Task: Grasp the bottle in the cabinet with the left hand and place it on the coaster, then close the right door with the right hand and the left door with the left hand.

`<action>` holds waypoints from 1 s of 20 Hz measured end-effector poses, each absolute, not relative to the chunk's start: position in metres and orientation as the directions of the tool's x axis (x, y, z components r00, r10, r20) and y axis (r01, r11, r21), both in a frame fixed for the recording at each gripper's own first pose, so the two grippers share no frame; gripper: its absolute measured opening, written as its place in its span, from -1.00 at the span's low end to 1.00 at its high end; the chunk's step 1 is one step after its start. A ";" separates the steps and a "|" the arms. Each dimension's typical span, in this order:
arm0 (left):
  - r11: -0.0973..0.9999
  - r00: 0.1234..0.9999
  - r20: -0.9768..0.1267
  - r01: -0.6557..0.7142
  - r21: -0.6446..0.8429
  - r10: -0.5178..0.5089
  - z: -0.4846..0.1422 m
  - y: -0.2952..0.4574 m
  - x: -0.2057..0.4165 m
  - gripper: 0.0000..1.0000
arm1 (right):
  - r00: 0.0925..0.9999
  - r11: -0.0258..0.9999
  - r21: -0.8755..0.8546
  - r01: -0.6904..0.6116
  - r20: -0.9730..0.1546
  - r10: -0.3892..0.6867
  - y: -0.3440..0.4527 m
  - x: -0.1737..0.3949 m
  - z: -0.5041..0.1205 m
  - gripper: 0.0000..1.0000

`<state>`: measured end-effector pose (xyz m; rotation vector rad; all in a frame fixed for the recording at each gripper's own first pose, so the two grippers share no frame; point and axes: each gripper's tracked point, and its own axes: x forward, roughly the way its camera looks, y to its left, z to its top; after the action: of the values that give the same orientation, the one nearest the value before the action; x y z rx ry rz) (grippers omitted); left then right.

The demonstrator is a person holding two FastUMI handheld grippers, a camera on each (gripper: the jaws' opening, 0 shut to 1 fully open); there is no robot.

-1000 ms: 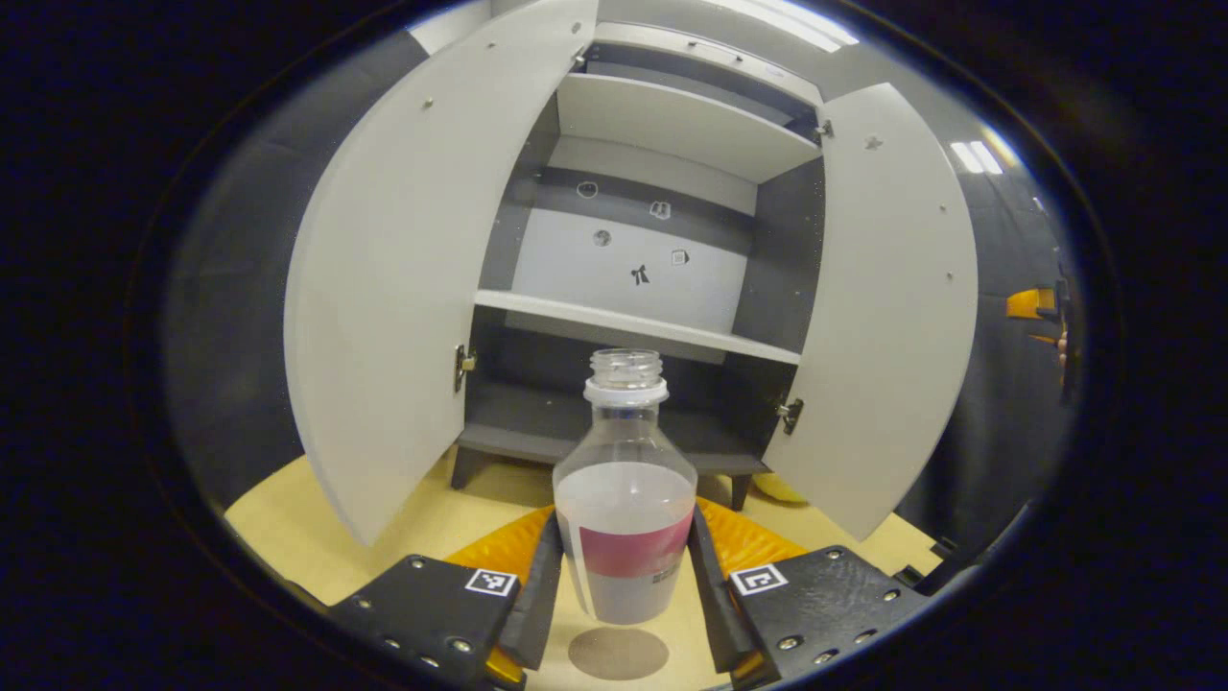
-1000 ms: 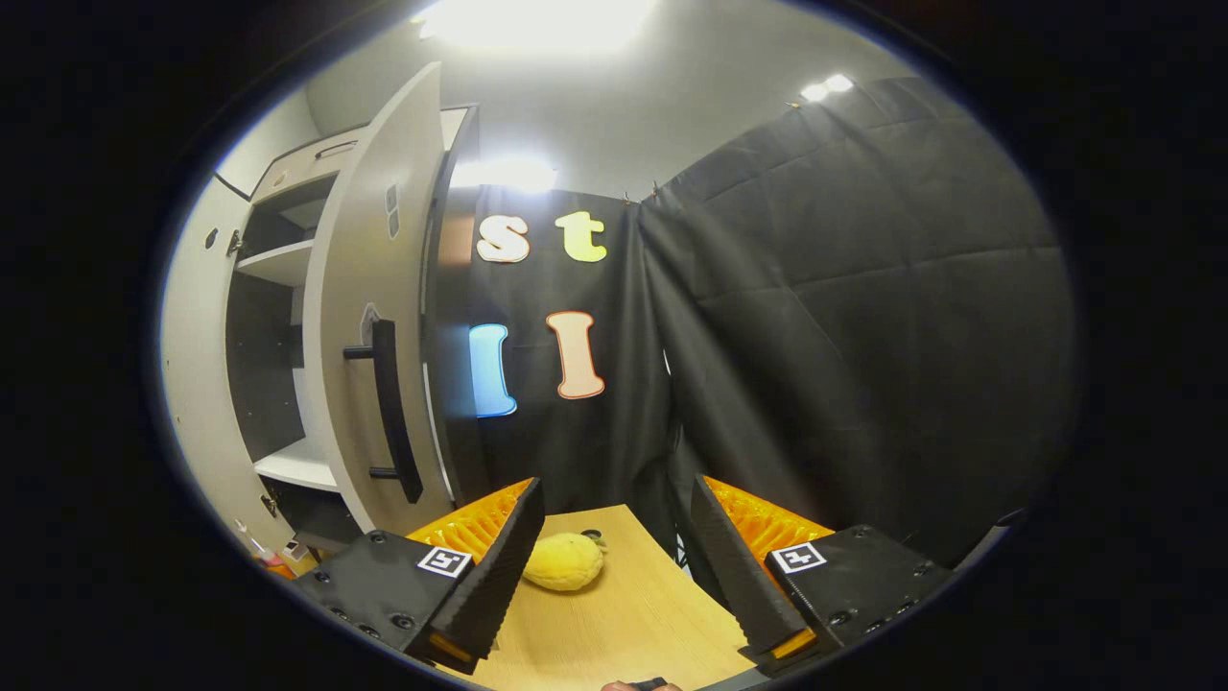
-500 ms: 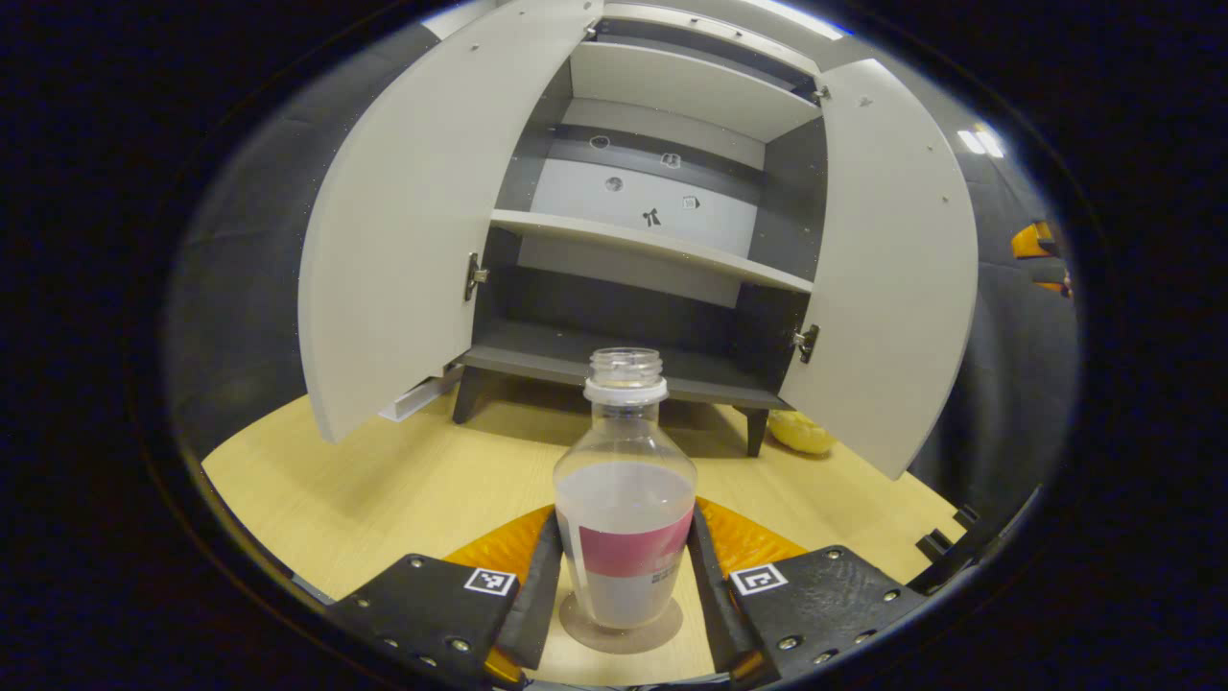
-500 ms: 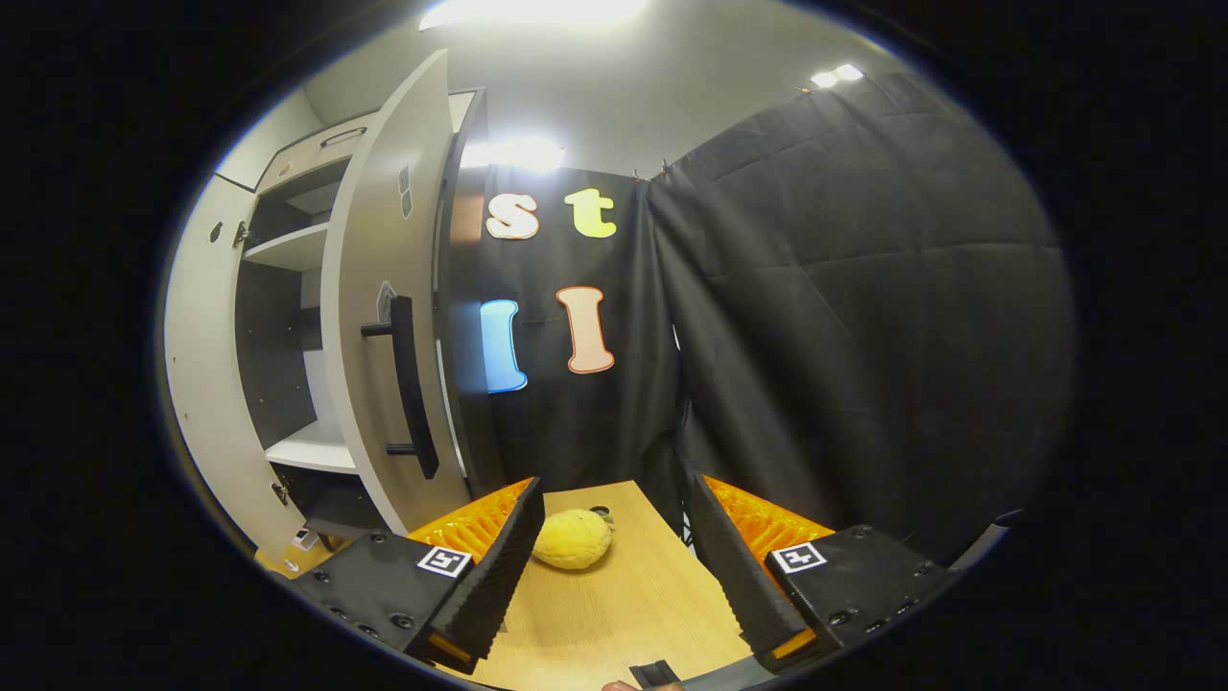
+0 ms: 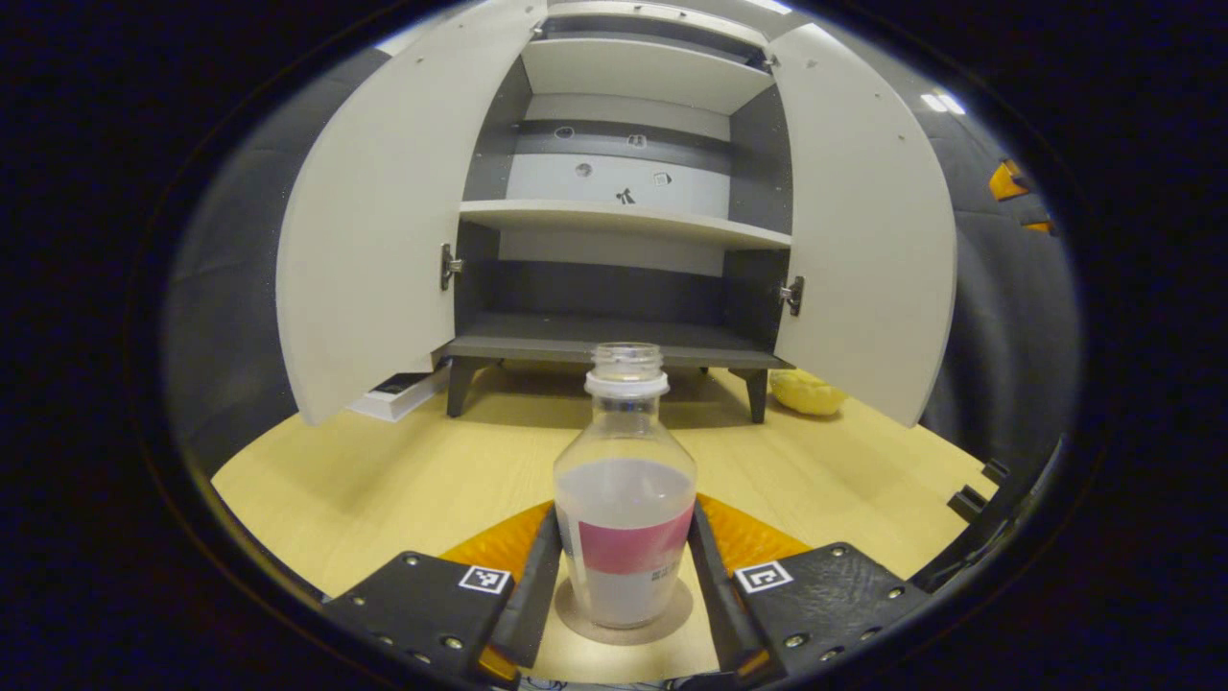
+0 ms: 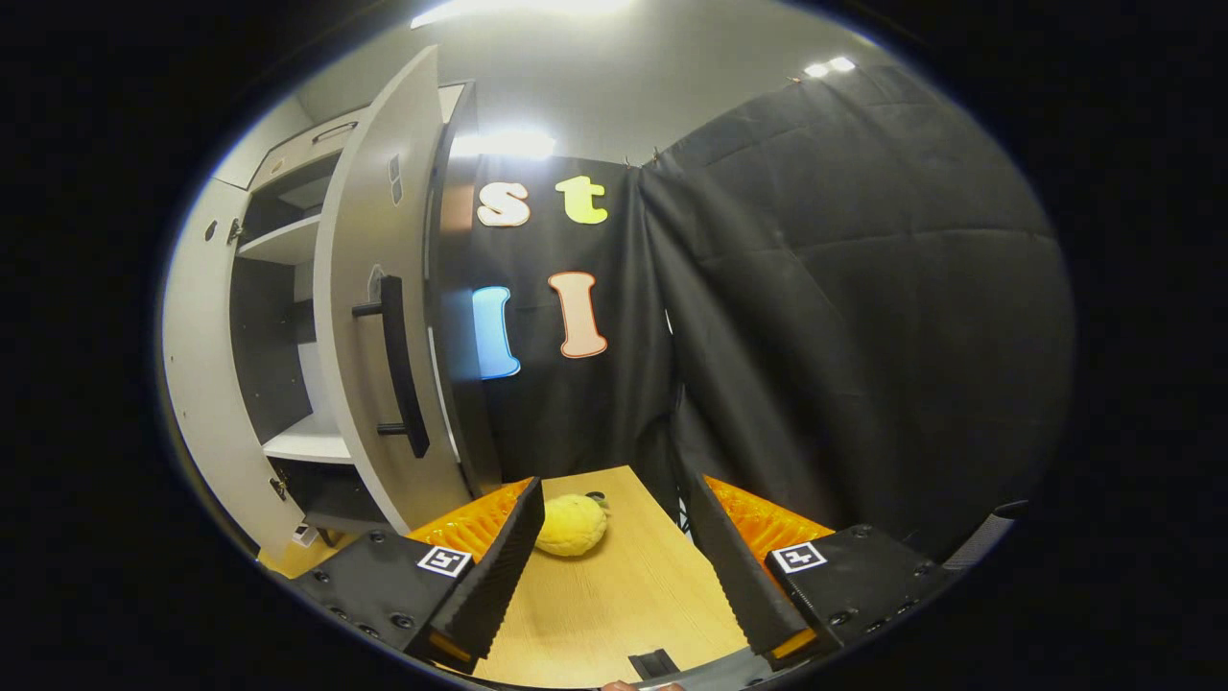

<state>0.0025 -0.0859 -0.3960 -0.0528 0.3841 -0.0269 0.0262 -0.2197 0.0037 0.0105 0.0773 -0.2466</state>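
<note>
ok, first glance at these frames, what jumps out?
The uncapped, part-filled bottle with a pink label, standing on the round coaster between the left gripper fingers. Behind it the cabinet gapes, both doors wide open and the shelves bare. In the right gripper view, the right door's dark handle and a yellow fruit-like thing on the table ahead of the open right gripper.

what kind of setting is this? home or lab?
Likely a staged recording booth, not a home: black cloth wall, a small grey two-door cabinet with bare shelves on a light wooden tabletop, and a clear plastic bottle on a round coaster.
</note>
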 end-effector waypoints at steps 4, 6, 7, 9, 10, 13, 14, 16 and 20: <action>0.998 0.916 -0.397 0.038 -0.058 -0.058 -0.402 -0.090 -0.004 0.42 | 0.964 0.968 0.005 0.253 -0.088 -0.251 -0.221 0.024 -0.002 0.95; 0.998 0.910 -0.412 0.033 -0.054 -0.053 -0.404 -0.091 -0.009 0.62 | 0.962 0.966 0.004 0.258 -0.094 -0.257 -0.221 0.021 -0.005 0.95; 0.999 0.910 -0.413 0.022 -0.044 -0.038 -0.403 -0.088 -0.009 0.70 | 0.960 0.965 0.002 0.262 -0.101 -0.260 -0.221 0.020 -0.007 0.94; 0.998 0.905 -0.422 0.033 -0.052 -0.052 -0.401 -0.092 -0.013 1.00 | 0.957 0.963 -0.001 0.270 -0.114 -0.268 -0.220 0.018 -0.010 0.83; 0.997 0.902 -0.427 0.043 -0.057 -0.064 -0.398 -0.095 -0.014 0.89 | 0.956 0.963 0.000 0.270 -0.121 -0.268 -0.219 0.017 -0.010 0.83; 0.997 0.918 -0.389 0.071 -0.020 -0.073 -0.365 -0.096 -0.021 0.90 | 0.956 0.963 -0.006 0.268 -0.126 -0.266 -0.214 0.018 -0.012 0.95; 0.997 0.924 -0.373 0.082 -0.008 -0.079 -0.352 -0.097 -0.023 0.89 | 0.956 0.963 -0.005 0.269 -0.119 -0.267 -0.213 0.019 -0.010 0.84; 0.996 0.936 -0.343 0.092 0.010 -0.083 -0.319 -0.094 -0.026 0.89 | 0.957 0.963 0.006 0.270 -0.107 -0.268 -0.212 0.024 -0.009 0.96; 0.994 0.958 -0.268 0.111 0.003 -0.106 -0.236 -0.097 -0.036 0.89 | 0.956 0.961 0.020 0.277 -0.102 -0.274 -0.220 0.040 -0.010 0.96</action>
<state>-0.0356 -0.0966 -0.2357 0.0186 0.2710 -0.1104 0.0404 -0.2201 -0.0100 0.0338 0.0988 -0.2800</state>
